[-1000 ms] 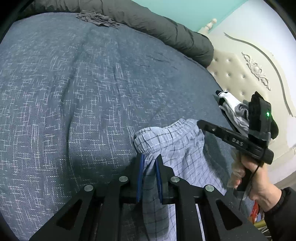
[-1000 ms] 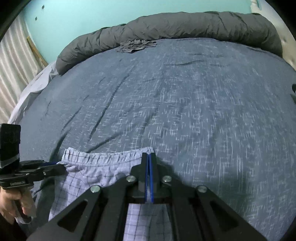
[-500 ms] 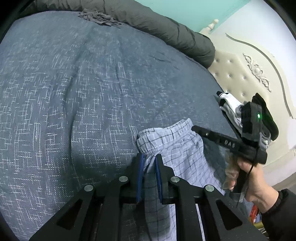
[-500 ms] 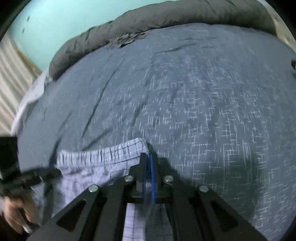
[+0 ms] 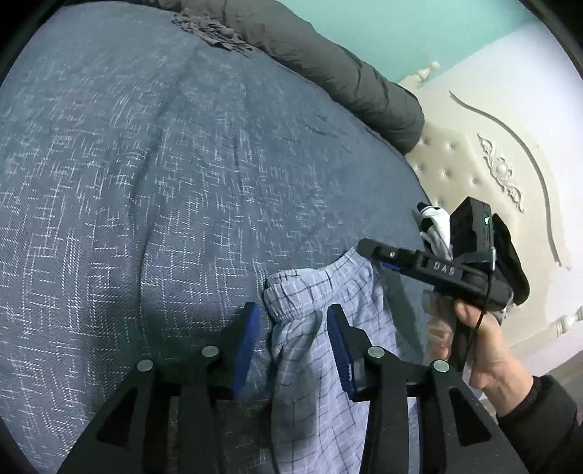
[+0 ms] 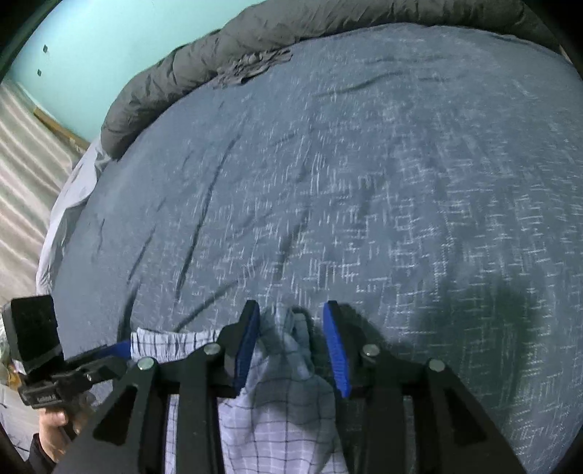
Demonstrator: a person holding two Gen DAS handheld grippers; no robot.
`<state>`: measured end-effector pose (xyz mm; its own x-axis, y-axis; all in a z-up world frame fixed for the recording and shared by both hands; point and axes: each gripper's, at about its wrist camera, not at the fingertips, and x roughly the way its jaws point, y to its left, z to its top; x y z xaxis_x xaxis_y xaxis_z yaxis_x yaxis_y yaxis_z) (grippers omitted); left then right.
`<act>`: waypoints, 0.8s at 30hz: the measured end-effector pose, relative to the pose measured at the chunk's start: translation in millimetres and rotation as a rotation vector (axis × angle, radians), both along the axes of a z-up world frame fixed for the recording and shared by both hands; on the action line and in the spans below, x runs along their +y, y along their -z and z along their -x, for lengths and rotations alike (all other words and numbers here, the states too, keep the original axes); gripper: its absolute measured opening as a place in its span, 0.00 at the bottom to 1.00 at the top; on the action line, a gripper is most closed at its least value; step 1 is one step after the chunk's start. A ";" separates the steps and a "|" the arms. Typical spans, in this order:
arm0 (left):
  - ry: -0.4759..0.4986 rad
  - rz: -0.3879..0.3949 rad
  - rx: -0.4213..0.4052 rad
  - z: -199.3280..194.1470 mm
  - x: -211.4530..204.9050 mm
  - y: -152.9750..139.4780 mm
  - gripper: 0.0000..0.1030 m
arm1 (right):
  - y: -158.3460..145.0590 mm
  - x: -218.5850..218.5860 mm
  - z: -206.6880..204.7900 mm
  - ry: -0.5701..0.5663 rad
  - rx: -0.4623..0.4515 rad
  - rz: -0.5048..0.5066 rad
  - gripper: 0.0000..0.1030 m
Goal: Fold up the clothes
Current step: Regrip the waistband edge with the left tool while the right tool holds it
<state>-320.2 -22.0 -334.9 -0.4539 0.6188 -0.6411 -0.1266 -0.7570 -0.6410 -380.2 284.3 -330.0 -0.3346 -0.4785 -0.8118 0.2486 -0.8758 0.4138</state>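
both the left gripper (image 5: pixel 293 328) and right gripper (image 6: pixel 291 324) are opening, letting go of the shorts (image 5: pixel 320 291) waistband at six o'clock on the bed (image 5: pixel 145 182); next they're needing a fresh hold for folding.

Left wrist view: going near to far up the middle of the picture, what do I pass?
Left gripper with jaws opening around the waistband, plaid shorts, blue patterned bedspread, crumpled grey garment, dark grey rolled duvet, teal wall.

Left tool (image 5: pixel 293 321) jaws opening, right tool (image 6: pixel 291 319) jaws opening, both tilted downward.
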 end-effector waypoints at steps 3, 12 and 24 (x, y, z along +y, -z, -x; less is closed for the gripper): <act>-0.002 -0.010 -0.011 2.2 0.7 5.4 0.41 | 5.4 -5.5 -0.4 -0.021 -0.011 -0.017 0.34; -0.014 -0.026 -0.033 9.5 8.1 19.3 0.40 | 10.1 -15.1 -13.2 -0.054 0.021 -0.038 0.13; -0.018 0.003 0.008 6.8 11.6 9.4 0.17 | -19.1 -24.7 -43.5 -0.091 0.187 -0.076 0.08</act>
<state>-327.0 -10.3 -344.2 -0.4701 0.6087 -0.6391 -0.1187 -0.7611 -0.6376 -336.7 259.6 -310.9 -0.4406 -0.4536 -0.7747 0.3942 -0.8731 0.2870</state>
